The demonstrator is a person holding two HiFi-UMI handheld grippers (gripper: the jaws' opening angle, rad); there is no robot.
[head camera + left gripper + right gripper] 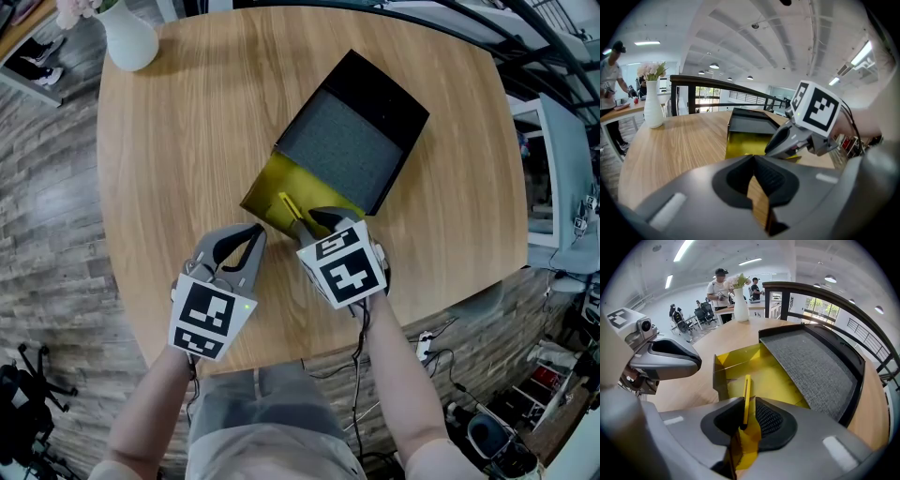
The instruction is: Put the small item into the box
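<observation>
Right gripper (743,404): thin yellow small item (746,392) is clamped upright in the jaws. The box (855,380) sits just ahead, its yellow compartment (776,376) directly beyond the jaws, grey pad (811,357) to their right. Left gripper (753,158): jaws closed together, nothing gripped, over the counter (187,150).

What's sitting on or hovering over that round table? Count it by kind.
Vase: 1
Box: 1
Thin yellow item: 1
Claws: 2, left claw and right claw
Total: 5
</observation>
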